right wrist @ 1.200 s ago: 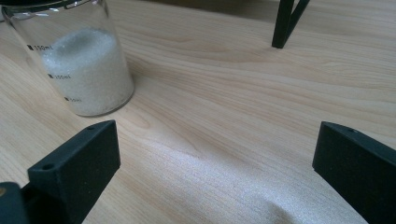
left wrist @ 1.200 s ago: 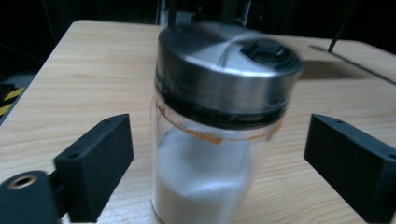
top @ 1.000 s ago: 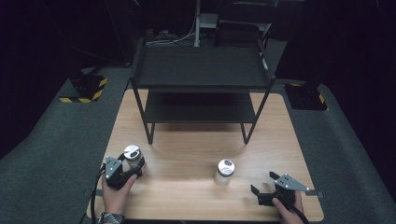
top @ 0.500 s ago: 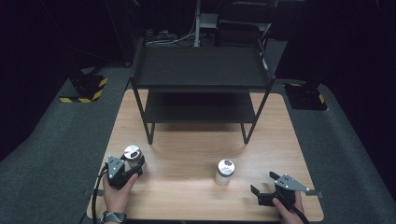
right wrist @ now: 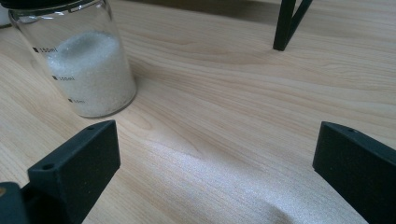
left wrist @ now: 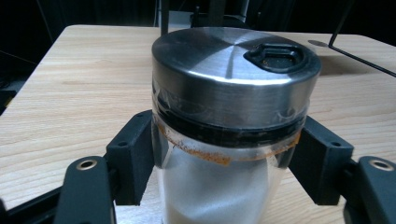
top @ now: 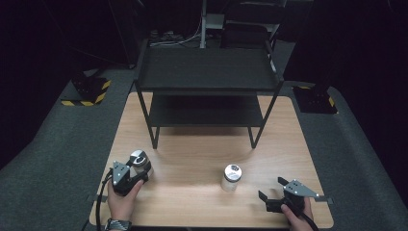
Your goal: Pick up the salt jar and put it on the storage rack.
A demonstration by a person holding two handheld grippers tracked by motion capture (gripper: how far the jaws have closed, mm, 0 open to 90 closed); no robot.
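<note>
1. The left gripper (top: 136,169) is clamping its jaws on a glass jar (left wrist: 231,140) with a brushed steel lid (left wrist: 233,65); they have just been closing, and in the left gripper view the black pads (left wrist: 133,158) are pressing on the glass at both sides just below the lid's dark collar.
2. That held jar (top: 139,161) is standing upright on the wooden table (top: 192,159), in front of the front left leg of the black two-tier shelf (top: 207,72) and a little out to the leg's left.
3. A second jar (top: 231,177), also steel-lidded and about half full of white grains, is standing in front of the shelf's front right leg, well apart from the first.
4. The right gripper (top: 272,201) is resting near the table's front edge, forward and to the right of the shelf, with its jaws standing wide apart and nothing between them; in the right gripper view the second jar (right wrist: 84,65) is sitting beyond the left pad (right wrist: 77,165), untouched.
5. Handling, as a judgement: the glass is stiff, smooth and breakable, so it is likely asking for a firm but unhurried squeeze.
6. The white filling is probably giving it moderate weight low down.
7. Gripping under the lid's collar looks sensible, since the rim is acting as a stop against slipping.
</note>
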